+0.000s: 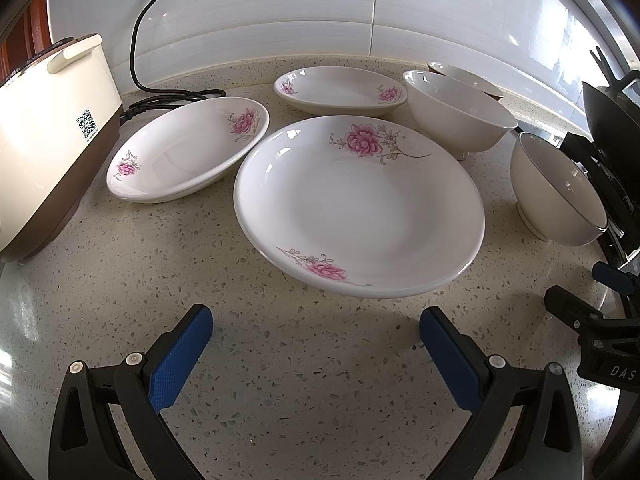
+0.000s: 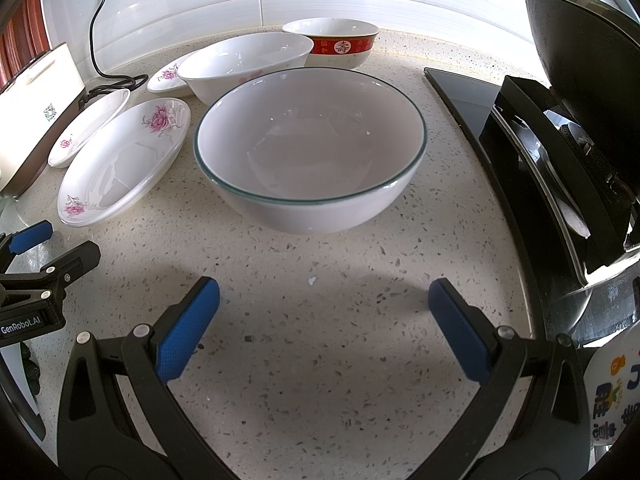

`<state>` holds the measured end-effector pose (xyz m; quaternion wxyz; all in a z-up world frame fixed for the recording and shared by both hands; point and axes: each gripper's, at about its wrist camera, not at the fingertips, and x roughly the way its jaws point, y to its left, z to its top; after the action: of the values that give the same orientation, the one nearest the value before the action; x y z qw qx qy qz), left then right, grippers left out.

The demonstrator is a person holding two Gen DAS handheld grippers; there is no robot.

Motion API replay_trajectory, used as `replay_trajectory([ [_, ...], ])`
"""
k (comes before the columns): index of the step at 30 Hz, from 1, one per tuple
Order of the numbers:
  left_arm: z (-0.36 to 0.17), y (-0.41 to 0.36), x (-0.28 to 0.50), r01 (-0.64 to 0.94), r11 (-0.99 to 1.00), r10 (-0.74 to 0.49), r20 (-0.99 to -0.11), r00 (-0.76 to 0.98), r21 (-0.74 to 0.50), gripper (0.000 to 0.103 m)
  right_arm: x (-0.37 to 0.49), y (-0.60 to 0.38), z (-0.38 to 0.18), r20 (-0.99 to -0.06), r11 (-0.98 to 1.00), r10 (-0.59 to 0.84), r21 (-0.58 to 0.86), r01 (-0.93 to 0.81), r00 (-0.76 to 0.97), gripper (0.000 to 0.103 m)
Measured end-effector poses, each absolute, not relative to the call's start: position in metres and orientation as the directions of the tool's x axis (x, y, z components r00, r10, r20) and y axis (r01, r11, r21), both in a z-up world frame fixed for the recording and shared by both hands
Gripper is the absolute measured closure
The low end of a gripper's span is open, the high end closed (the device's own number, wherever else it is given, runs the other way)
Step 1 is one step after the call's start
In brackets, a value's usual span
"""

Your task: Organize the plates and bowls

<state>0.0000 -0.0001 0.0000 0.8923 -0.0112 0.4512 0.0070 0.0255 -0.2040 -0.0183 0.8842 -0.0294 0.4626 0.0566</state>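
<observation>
Right now we take the green-rimmed bowl [image 2: 311, 148] as our landmark, since it is the biggest piece and lies straight ahead of the right gripper [image 2: 324, 322], upright on the speckled countertop [image 2: 320, 380]. That gripper's blue pads are spread wide with nothing between them, and bare counter separates them from the bowl's near wall. We judge the right hand the nearer one for this bowl; being round it has no long axis, so the near rim is the natural place to bite.

Left of the bowl sits the large flowered plate [image 1: 360, 208], dead ahead of the left gripper [image 1: 316, 350], which also gapes empty. Further left of the bowl lies a second flowered plate [image 1: 188, 148], tilted, its far edge seemingly propped on a black power cord [image 1: 176, 98]. Behind the bowl stand a plain white bowl [image 2: 246, 66], a third, smaller flowered plate [image 1: 340, 90] and a red-banded bowl [image 2: 332, 44] near the tiled wall.

Right of the bowl the stove edge [image 2: 480, 120] runs close, so room is tight there; toward us the counter is open for lifting and stacking.
</observation>
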Motion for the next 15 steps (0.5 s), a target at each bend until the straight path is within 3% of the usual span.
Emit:
replay_trajectory([
  [15, 0.0, -0.0001, 0.0, -0.023, 1.0, 0.002, -0.805, 0.593, -0.014, 0.0, 0.0253, -0.2041, -0.0183, -0.821, 0.992, 0.073, 0.0, -0.127, 0.566, 0.0],
])
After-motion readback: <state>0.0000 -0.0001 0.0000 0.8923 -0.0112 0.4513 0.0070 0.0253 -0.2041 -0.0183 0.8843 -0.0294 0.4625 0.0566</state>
